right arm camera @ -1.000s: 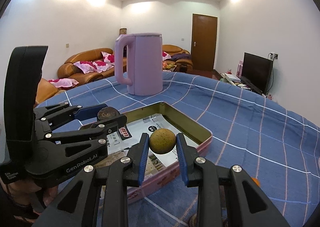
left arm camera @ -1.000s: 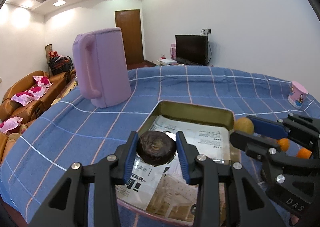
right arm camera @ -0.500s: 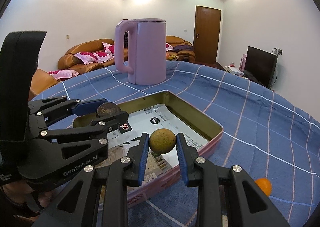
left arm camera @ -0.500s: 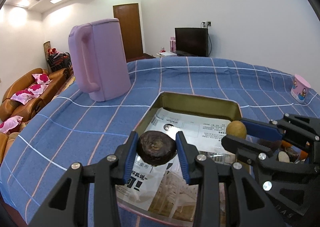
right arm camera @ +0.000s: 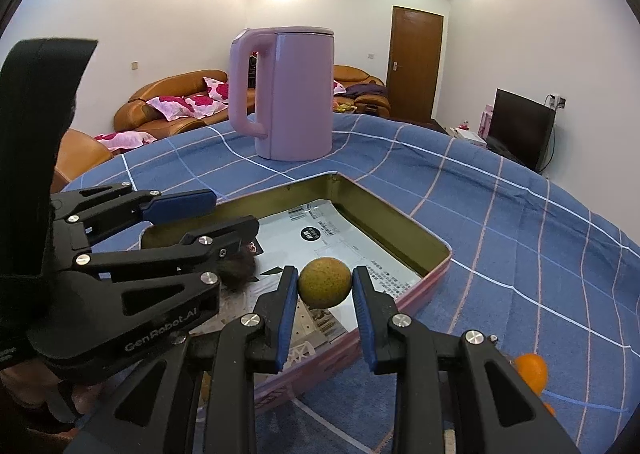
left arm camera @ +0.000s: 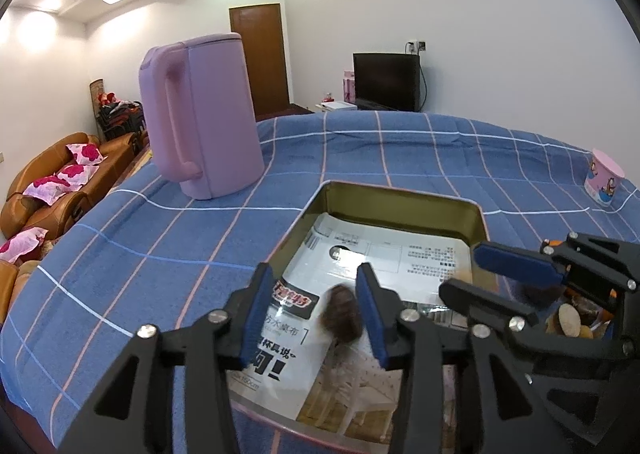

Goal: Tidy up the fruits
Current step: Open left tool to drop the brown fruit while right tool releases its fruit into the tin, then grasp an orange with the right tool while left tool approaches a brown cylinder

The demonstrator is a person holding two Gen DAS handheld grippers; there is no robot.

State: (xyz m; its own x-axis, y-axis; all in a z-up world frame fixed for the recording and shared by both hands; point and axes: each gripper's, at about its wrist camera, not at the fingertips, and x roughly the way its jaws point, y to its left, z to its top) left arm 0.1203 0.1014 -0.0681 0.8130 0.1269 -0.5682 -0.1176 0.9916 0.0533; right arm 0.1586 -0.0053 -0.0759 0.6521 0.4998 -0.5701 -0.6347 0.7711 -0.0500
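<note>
Hovering over the shallow rectangular metal tin [left arm camera: 404, 201] lined with printed paper, your left gripper [left arm camera: 316, 308] has its blue-padded jaws spread wide, and the dark brown round fruit [left arm camera: 342, 319] sits blurred between them, touching at most the right pad. Your right gripper [right arm camera: 325, 308], over the tin's near right edge, is clamped on the round yellow-green fruit [right arm camera: 324, 283]. Beyond the tin's far corner the tall pink kettle [right arm camera: 294, 92] stands upright on the blue checked counter [left arm camera: 160, 238].
</note>
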